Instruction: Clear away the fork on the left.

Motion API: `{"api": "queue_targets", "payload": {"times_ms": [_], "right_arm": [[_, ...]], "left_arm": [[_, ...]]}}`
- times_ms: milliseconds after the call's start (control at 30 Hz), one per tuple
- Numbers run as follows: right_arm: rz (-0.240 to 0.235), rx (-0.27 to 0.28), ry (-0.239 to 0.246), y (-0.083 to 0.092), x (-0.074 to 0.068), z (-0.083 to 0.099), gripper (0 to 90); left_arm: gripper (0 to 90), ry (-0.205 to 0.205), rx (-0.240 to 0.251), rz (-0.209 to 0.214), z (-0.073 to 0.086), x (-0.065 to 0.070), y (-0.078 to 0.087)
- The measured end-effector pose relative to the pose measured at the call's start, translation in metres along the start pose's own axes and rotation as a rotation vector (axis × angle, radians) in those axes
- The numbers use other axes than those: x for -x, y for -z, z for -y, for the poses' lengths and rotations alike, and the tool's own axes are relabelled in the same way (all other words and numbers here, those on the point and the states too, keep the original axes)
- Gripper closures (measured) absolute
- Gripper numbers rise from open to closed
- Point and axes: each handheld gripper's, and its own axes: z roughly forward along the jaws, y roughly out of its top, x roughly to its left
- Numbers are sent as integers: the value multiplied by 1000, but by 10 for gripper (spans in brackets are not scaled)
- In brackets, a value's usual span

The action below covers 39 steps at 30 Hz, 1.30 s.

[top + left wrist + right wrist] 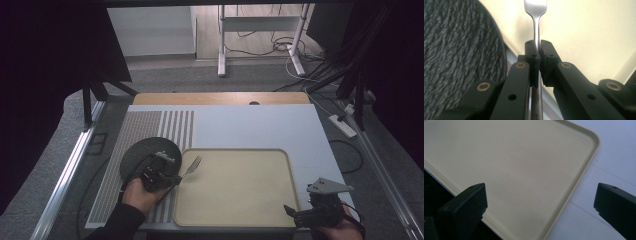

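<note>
A silver fork (192, 165) (536, 30) is clamped by its handle in my left gripper (172, 180) (537, 53), its tines reaching over the left edge of a beige tray (240, 190) (586, 30). Just left of the gripper lies a round dark plate (137, 152) (456, 55) on the striped part of the mat. My right gripper (292, 212) (541, 205) hovers at the tray's near right corner (524, 170), jaws wide apart with nothing between them.
A white mat (250, 125) covers the table, with a striped band (170, 125) along its left. Metal rails (65, 175) flank the table. A power strip (342, 125) and cables lie on the floor to the right.
</note>
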Motion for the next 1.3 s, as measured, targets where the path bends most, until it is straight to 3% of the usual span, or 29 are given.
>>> {"api": "queue_targets", "payload": {"times_ms": [533, 767, 900, 967, 1067, 1167, 1233, 1300], "right_arm": [[-1, -5, 8, -1, -1, 0, 0], [-2, -7, 10, -1, -1, 0, 0], [-5, -9, 13, -1, -1, 0, 0], [-5, -11, 15, -1, -1, 0, 0], [-7, -12, 17, -1, -1, 0, 0], [-7, -13, 17, -1, -1, 0, 0], [-7, -16, 20, -2, -1, 0, 0], [-5, -17, 23, -2, -2, 0, 0]], "left_arm": [[851, -37, -18, 17, -23, 30, -30], [850, -38, -44, -8, -22, 34, -46], [846, -40, -58, 5, -20, 33, -55], [837, -53, -58, 2, -20, 33, -54], [816, -85, -29, -42, -21, 35, -49], [836, -121, 30, -22, -24, 43, -41], [866, -131, 16, 3, -25, 46, -44], [886, -134, -32, 10, -24, 47, -54]]}}
